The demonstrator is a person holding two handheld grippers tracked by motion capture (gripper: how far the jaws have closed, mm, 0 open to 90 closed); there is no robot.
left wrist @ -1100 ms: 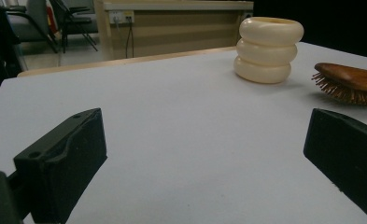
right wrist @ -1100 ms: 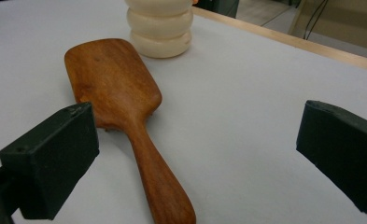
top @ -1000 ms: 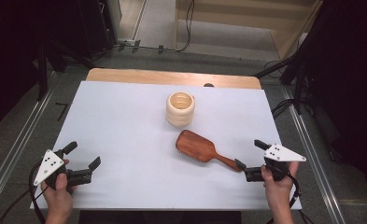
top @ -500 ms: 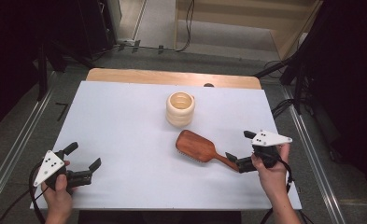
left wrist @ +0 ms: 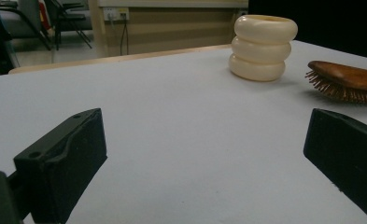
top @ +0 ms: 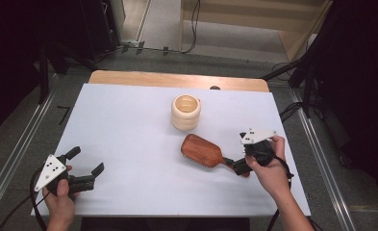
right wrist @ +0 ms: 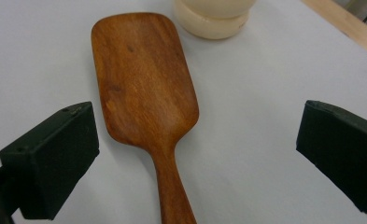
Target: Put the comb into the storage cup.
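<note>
Right now the wooden hairbrush (top: 202, 150) lies bristles-down on the white table (top: 129, 125), right of the middle, its paddle head toward the centre and its handle pointing at the near right corner. The right gripper (top: 242, 165) sits at the end of that handle, with its jaws spread wide. In the right gripper view the handle (right wrist: 172, 186) runs up between the two black jaws without touching either; the left jaw stands just beside the lower edge of the brush head and the right jaw well apart from it. The person's right hand (top: 268, 168) wraps the gripper body from the near side.

Just beyond the brush head, toward the far edge, stands a cream ribbed cup (top: 185, 111), upright, shaped like three stacked rings, near the brush but not touching it.

At the near left corner the left gripper (top: 86, 166) rests in the left hand (top: 59, 197), jaws also spread, well apart from both brush and cup.
</note>
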